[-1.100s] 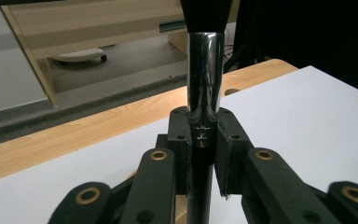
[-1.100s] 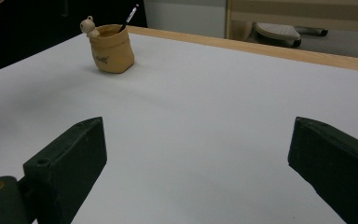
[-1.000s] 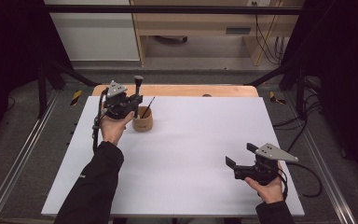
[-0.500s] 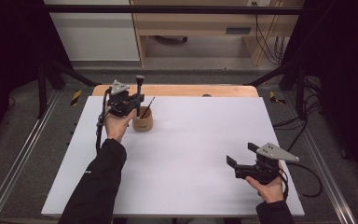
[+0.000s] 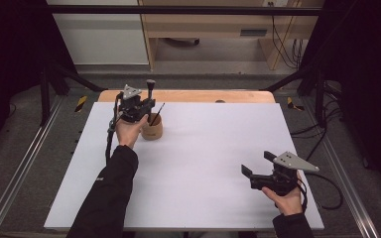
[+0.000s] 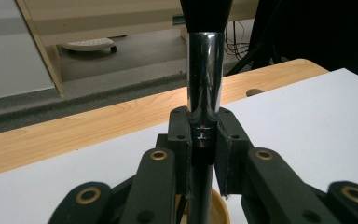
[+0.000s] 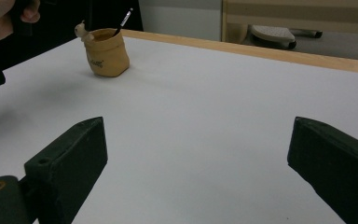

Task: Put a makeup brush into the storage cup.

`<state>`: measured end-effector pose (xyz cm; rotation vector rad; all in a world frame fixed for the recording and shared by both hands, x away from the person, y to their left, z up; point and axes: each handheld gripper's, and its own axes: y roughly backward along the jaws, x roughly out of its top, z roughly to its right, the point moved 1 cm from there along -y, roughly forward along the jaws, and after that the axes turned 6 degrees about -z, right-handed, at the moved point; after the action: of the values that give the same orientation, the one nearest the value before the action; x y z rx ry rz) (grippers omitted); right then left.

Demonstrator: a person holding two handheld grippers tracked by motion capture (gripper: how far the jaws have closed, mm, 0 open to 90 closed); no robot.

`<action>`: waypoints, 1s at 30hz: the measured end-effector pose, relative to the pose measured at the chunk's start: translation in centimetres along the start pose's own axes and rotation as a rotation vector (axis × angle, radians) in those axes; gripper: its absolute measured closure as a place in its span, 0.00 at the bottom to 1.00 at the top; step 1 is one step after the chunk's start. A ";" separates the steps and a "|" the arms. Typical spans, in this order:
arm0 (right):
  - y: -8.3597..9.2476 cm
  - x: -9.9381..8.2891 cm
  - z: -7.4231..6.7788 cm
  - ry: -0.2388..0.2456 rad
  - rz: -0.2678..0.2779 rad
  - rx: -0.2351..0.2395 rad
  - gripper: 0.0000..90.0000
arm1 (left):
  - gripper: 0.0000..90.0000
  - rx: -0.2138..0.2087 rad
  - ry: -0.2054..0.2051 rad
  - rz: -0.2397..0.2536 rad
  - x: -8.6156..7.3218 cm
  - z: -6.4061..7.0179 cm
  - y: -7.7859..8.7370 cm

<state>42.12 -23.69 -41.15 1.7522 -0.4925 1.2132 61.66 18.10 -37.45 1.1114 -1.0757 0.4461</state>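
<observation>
My left gripper (image 5: 149, 104) is shut on a makeup brush (image 5: 150, 90) with a chrome ferrule and a dark head, and holds it upright. In the left gripper view the pads clamp the brush (image 6: 204, 79) just below the ferrule, and its handle reaches down over the mouth of a tan cup (image 6: 220, 211). The cup (image 5: 152, 130) stands on the white sheet right beside that hand, with a thin brush (image 5: 158, 111) leaning in it. My right gripper (image 5: 258, 162) rests near the front right, open and with nothing between its jaws, facing the cup (image 7: 106, 53) across the sheet.
The white sheet (image 5: 203, 148) covers a wooden table whose far edge (image 5: 193, 95) shows as a bare strip with a small hole. Metal rails run along both sides. The person's left hand (image 7: 0, 18) shows in the right gripper view's top left corner.
My left gripper has shifted a little right and down with the brush, closer to the cup. The right gripper has stayed put.
</observation>
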 end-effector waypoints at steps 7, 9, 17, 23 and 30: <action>-0.1 0.0 0.0 0.003 0.002 0.005 0.06 | 0.86 0.003 -0.002 -0.012 -0.2 -0.2 -0.5; -0.1 0.0 0.0 0.000 -0.001 0.005 0.06 | 0.86 -0.001 0.005 -0.014 -0.3 -0.3 -0.6; -0.1 0.0 -0.1 0.001 0.000 0.007 0.06 | 0.86 -0.015 0.014 -0.024 -1.0 -0.4 -1.2; -0.2 -0.1 -0.1 0.000 -0.003 0.008 0.06 | 0.86 -0.017 0.011 -0.033 -1.3 -0.3 -1.6; -0.3 -0.1 -0.1 0.008 -0.004 0.007 0.07 | 0.86 -0.016 0.006 -0.039 -1.9 -0.2 -2.0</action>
<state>42.23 -23.49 -41.34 1.7522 -0.4800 1.2200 62.39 17.79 -40.05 1.1144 -1.0490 0.4087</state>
